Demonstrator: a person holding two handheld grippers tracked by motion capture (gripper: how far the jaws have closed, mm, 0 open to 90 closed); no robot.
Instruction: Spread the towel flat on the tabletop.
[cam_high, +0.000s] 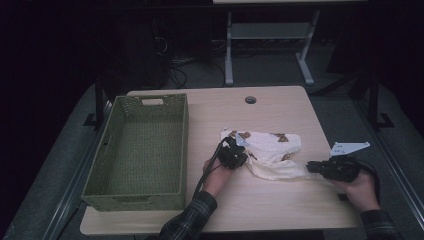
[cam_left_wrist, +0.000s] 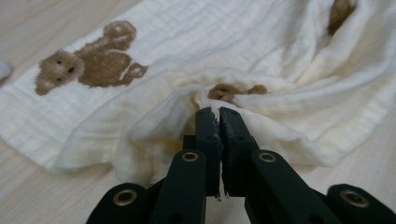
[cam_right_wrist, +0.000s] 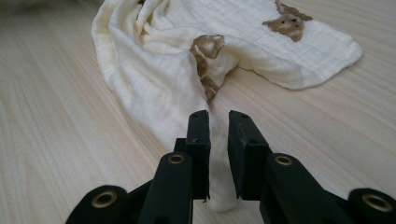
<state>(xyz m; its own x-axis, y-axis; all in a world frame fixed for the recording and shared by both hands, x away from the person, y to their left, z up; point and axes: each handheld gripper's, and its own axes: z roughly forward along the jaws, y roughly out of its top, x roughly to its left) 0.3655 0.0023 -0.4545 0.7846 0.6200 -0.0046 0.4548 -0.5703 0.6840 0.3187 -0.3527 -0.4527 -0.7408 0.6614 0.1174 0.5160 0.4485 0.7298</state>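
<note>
At table centre, left gripper (cam_left_wrist: 218, 114) jaws pinch a fold of the cream bear-print muslin cloth (cam_high: 272, 150); right gripper (cam_right_wrist: 218, 122) clamps its near corner; high view adds green woven basket (cam_high: 137, 150), left

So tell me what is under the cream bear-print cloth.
Around the cloth there is bare wooden table, so it lies straight on the tabletop. Its bunched folds cover the wood beneath, so anything small under them cannot be seen.
</note>
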